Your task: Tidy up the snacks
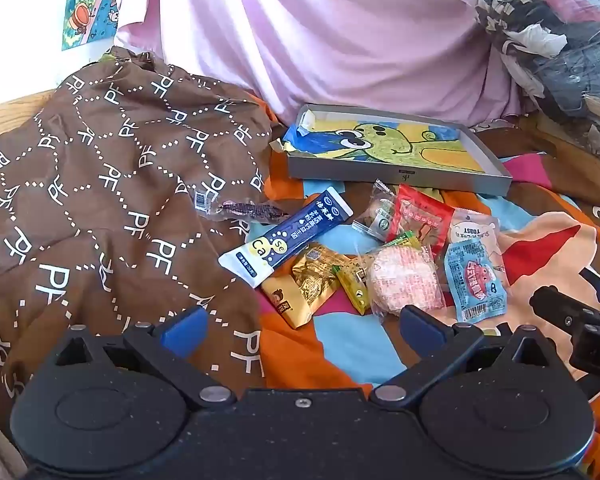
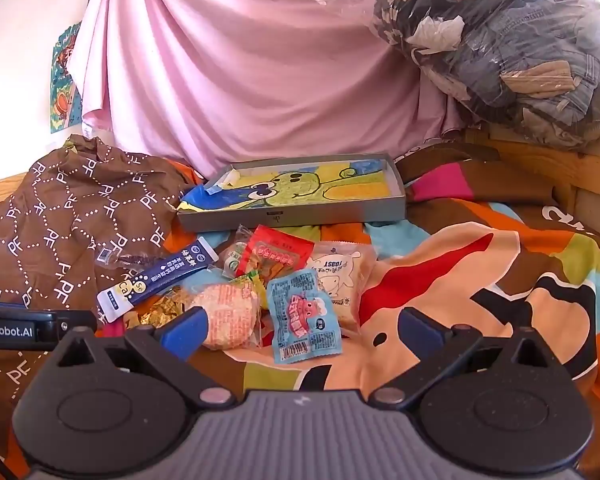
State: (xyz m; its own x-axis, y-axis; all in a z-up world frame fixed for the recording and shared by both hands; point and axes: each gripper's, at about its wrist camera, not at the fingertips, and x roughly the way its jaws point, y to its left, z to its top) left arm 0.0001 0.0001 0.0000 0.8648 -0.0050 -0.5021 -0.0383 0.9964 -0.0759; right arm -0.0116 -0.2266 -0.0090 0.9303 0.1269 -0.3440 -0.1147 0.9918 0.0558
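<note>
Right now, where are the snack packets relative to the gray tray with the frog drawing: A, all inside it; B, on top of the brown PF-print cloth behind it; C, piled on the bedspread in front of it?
C: the gray tray holds only the frog drawing, and the snack packets lie heaped on the colorful bedspread on its near side.

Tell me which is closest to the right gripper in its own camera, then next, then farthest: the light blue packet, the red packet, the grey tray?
From the right gripper:
1. Light blue packet, right in front.
2. Red packet, behind it, mid-pile.
3. Grey tray, at the back.
</note>
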